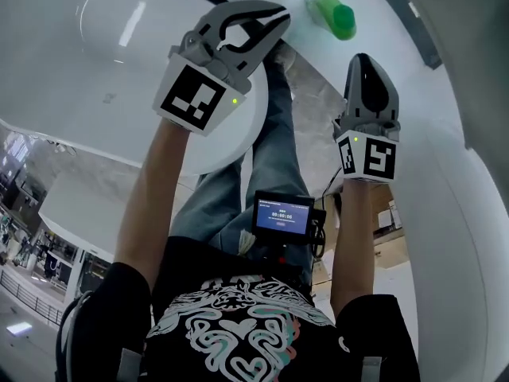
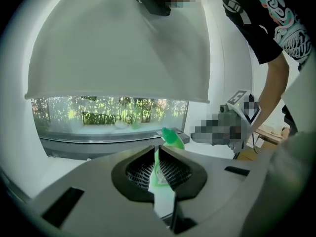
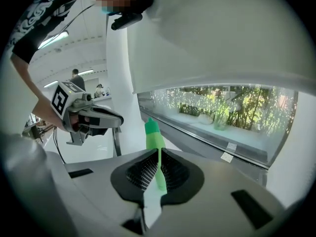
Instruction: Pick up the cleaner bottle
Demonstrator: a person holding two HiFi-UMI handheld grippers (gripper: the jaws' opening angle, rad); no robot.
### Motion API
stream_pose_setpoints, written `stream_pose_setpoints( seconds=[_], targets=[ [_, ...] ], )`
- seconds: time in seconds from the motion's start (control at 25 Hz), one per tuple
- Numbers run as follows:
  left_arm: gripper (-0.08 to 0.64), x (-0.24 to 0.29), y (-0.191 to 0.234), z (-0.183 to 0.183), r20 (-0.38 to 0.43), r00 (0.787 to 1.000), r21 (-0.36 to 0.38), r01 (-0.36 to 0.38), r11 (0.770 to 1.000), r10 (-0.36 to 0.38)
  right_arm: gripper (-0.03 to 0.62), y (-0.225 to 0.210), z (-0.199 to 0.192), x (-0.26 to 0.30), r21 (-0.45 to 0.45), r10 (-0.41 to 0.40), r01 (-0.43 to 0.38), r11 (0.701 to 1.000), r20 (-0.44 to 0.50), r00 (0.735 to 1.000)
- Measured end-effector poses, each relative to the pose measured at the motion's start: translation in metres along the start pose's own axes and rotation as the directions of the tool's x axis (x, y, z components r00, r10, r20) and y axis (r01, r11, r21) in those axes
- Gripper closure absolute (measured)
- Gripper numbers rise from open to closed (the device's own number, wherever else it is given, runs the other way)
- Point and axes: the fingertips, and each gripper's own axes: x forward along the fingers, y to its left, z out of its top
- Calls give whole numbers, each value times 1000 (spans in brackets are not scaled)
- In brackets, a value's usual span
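The green cleaner bottle [image 1: 332, 14] with a darker green cap stands on a white surface ahead of both grippers and between their lines. My left gripper [image 1: 278, 14] is to its left, jaws shut and empty. My right gripper [image 1: 364, 60] hangs just below and right of the bottle, also shut on nothing. In the left gripper view the bottle [image 2: 171, 138] shows just beyond the closed jaws of the left gripper [image 2: 157, 151], with the right gripper [image 2: 236, 113] off to the side. In the right gripper view the bottle [image 3: 153, 134] rises past the right gripper [image 3: 159, 153], and the left gripper [image 3: 94, 116] hovers to its left.
A round white table [image 1: 95, 70] lies under my left arm. A long window with green plants [image 3: 222, 105] runs behind a grey ledge [image 2: 98, 144]. A small screen [image 1: 282, 217] hangs at my waist. People stand far off [image 3: 75, 75].
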Motion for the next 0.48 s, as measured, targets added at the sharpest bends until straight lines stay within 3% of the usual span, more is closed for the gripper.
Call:
stream_pose_setpoints(
  seconds=[0.2,0.48],
  targets=[
    [538,14,-14,-20,-21,999,5,44,999,-43,557,2,-17,14,-44,25,-25,999,-11,1000],
    [538,31,0,-32,-11,999,4,45,999,-45,555,4,-29,33,-103,71,-74,992,-27,997]
  ],
)
